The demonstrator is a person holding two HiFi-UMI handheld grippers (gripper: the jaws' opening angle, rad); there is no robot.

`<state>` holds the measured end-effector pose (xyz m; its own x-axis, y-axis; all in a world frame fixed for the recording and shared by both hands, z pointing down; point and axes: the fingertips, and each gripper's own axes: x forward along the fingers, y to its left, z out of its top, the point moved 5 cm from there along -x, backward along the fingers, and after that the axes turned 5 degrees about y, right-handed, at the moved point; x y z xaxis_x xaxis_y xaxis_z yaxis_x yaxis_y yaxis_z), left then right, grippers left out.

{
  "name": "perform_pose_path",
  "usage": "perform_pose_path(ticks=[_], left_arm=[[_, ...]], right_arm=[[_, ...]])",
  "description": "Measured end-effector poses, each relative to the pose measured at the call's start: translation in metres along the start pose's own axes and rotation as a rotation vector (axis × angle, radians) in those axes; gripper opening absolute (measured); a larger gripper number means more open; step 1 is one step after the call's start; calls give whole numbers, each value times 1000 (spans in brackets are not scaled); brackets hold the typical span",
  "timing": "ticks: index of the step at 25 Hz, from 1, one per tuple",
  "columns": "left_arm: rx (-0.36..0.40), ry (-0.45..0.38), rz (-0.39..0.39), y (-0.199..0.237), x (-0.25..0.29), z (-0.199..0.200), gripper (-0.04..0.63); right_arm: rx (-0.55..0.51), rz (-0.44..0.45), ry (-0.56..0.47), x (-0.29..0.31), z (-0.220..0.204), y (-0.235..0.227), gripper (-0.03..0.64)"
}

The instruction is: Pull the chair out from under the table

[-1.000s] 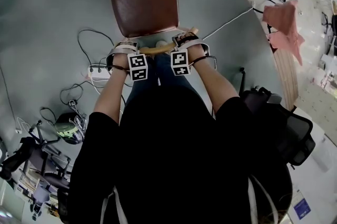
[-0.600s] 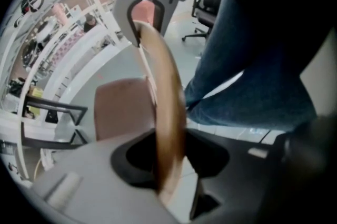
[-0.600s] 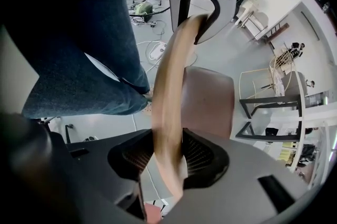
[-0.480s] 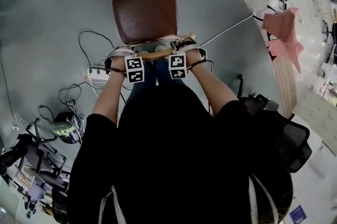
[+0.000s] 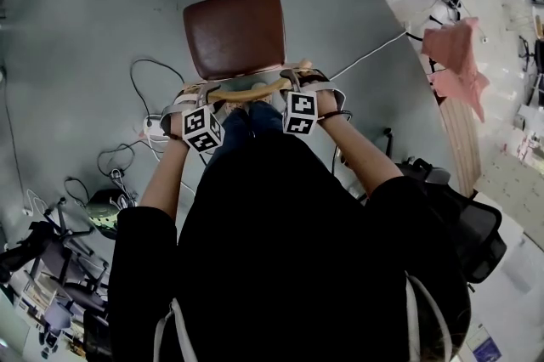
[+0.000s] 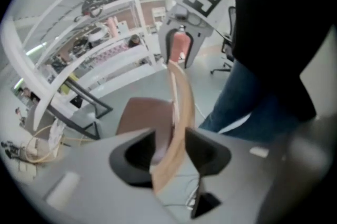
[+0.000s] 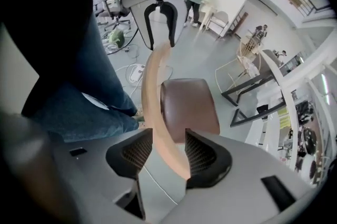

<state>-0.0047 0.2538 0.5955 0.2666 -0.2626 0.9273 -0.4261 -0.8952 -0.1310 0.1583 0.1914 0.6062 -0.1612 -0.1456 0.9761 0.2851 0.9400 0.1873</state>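
The chair has a brown padded seat point(image 5: 234, 33) and a curved pale wooden backrest point(image 5: 251, 88), and it stands on the grey floor just in front of the person. My left gripper point(image 5: 195, 94) is at the backrest's left end and my right gripper point(image 5: 306, 82) at its right end. In the left gripper view the backrest point(image 6: 176, 112) runs between the jaws of my left gripper point(image 6: 171, 152), which are opening. In the right gripper view the backrest point(image 7: 155, 107) likewise passes through my right gripper point(image 7: 168, 152), whose jaws are opening, with a gap on one side.
Cables and a white power strip point(image 5: 153, 127) lie on the floor left of the chair. A pink cloth point(image 5: 455, 50) hangs over a table edge at the right, and a black office chair point(image 5: 463, 220) stands behind it. A black-legged table point(image 7: 258, 86) is beyond the seat.
Both grippers have risen at the backrest and rolled, so their marker cubes now tilt outward. The jaws have loosened. The chair sits lower in the head view than before.
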Motion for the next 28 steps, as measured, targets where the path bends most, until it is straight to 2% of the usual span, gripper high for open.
perform_pose_path(ticks=[3,4,7,10,12,16,20,24,28], left_arm=[[-108,-67,96,17,-28,5,148],[-134,-85,130,23,-37,7,130],[-195,-137,233,42,-63,16,63],[-263,-211,328,65,-92,27,9],[-294,-263,386,79,-113,36,9],[-300,-355,506,102,-157,56,8],[-333,-483,619,121,-207,79,8],[-419,-627,724,132,-257,99,8],[-551,-768,824,139,-300,109,8]], right_arm=[[86,-35,-56,-26,1,-19,186],[111,-59,-76,-34,2,-27,163],[180,-180,-149,-61,8,-53,56],[265,-302,-232,-92,18,-84,28],[332,-368,-292,-117,23,-103,23],[473,-495,-421,-173,29,-136,21],[592,-620,-569,-231,34,-155,21],[723,-677,-750,-277,37,-161,21],[747,-756,-851,-318,45,-161,21]])
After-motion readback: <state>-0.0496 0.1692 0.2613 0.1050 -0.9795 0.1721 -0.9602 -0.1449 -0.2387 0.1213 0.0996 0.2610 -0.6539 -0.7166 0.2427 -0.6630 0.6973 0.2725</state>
